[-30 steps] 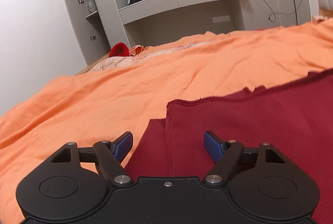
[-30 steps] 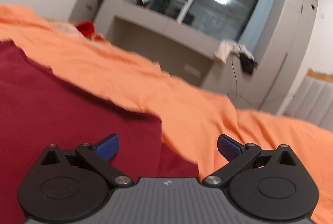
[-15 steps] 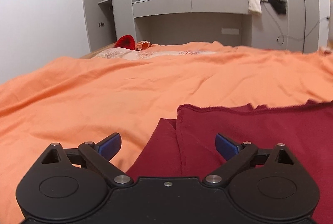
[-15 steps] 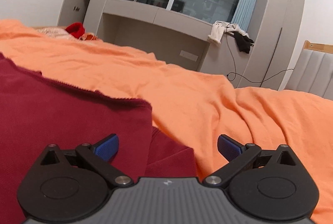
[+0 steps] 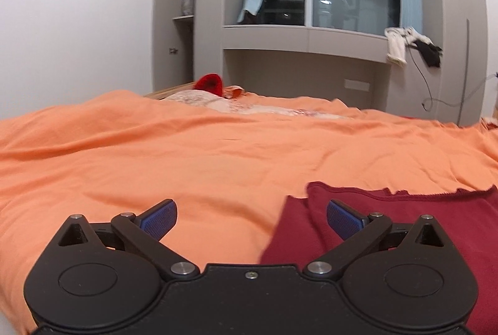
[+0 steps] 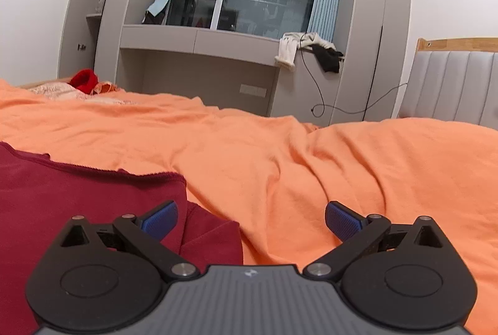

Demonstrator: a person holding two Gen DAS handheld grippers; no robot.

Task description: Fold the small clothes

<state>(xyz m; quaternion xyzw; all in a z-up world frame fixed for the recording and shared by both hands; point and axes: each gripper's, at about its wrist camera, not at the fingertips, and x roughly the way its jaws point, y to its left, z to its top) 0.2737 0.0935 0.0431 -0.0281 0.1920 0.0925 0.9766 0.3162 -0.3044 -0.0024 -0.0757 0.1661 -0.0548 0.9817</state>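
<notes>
Change: both grippers have slid outward off the dark red garment [image 5: 404, 229] since a second ago; it sat centred between the left fingers then, now only its left edge reaches the left view's lower right.
Left gripper [image 5: 250, 215]: fingers spread wide, nothing between them; right pad [image 5: 344, 218] over the cloth edge, left pad [image 5: 158, 216] over bare orange bedspread [image 5: 186, 154]. Contact with the cloth: cannot tell.
Right gripper [image 6: 250, 216]: fingers spread wide, empty; left pad [image 6: 160, 218] over the garment's right corner, right pad [image 6: 342, 220] over the bedspread [image 6: 342, 167].
Garment [image 6: 77, 201]: lies flat on the bed between the two grippers, upper layer doubled over a lower one, lower layer peeking out at both side edges.
Meaning: looks like one fold is laid and released; grippers seem to be backing out to the sides.
Next, judged: probably re-grip a side edge or corner for another fold, or smooth it.
Risk: soft knit, stacked edges could shift if a pad drags across.
Background: red item [image 5: 210, 83] at far end of bed, clothes [image 6: 295, 47] draped on the window ledge.
</notes>
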